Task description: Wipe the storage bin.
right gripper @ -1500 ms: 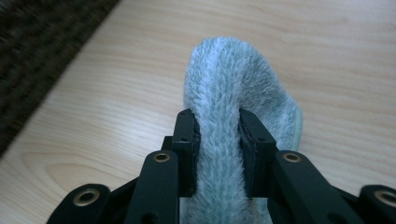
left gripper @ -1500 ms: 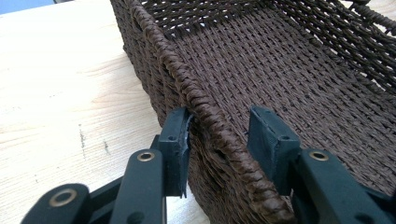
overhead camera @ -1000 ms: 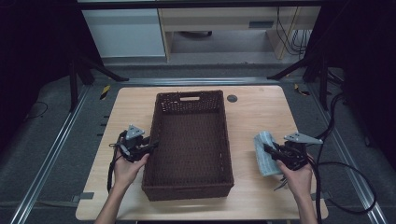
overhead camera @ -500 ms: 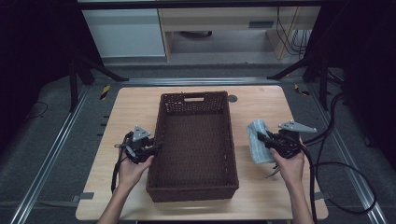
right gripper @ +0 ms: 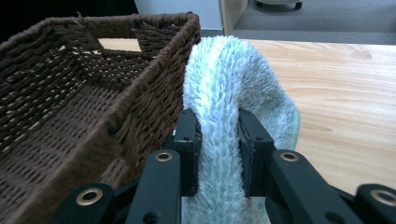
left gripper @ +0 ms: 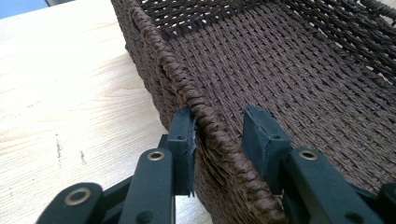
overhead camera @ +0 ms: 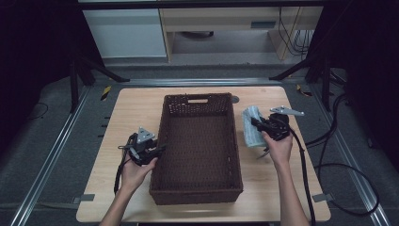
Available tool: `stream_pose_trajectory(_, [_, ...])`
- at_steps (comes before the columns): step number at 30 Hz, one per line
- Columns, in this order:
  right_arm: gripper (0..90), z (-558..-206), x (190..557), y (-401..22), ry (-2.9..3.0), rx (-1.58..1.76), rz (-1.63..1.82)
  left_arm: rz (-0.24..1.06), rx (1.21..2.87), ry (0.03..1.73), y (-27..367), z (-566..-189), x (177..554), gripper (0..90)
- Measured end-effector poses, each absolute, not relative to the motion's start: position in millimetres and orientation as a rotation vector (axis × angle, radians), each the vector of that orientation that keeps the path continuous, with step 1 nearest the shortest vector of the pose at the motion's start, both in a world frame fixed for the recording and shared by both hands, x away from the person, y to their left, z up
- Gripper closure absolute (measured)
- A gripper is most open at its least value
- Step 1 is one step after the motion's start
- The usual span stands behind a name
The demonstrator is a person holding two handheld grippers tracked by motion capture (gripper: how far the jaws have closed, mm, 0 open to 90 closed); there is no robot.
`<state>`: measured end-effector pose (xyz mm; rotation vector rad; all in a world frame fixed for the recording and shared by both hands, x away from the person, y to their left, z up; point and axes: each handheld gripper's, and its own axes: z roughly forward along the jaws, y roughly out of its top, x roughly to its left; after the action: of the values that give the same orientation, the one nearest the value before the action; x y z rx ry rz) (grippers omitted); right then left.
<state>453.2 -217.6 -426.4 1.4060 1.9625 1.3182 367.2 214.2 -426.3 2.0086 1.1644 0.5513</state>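
**Towel clamped beside the basket on a pale wooden table**

A light wood table (overhead camera: 127,113) stands on grey flooring, dark at both sides, with pale cabinets behind. The right gripper (right gripper: 218,140) has its jaws pinched tight on a fluffy pale-green towel (right gripper: 229,84), whose folded length runs away from the jaws, alongside the basket's right wall near its far corner. The left gripper (left gripper: 219,140) straddles the left rim of the brown wicker basket (left gripper: 299,70), one jaw against the outside, the other standing off inside, not pressing. The basket's long axis runs away from the person. The towel's lower end is hidden behind the jaws.
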Motion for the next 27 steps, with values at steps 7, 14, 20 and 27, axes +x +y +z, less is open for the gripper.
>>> stream_pose_trajectory(7, [73.3,-428,476,-210,1.935,1.414,1.315,0.548,2.012,1.155,212,-426,368,64.2])
stream_pose_trajectory(14, [73.5,-440,498,-204,1.914,1.454,1.339,0.556,2.024,1.147,212,-426,370,64.1])
stream_pose_trajectory(20, [73.7,-459,507,-194,1.951,1.469,1.305,0.554,2.021,1.145,212,-426,370,63.9])
stream_pose_trajectory(27, [74.2,-481,517,-183,1.996,1.503,1.268,0.553,2.020,1.146,212,-426,370,63.8])
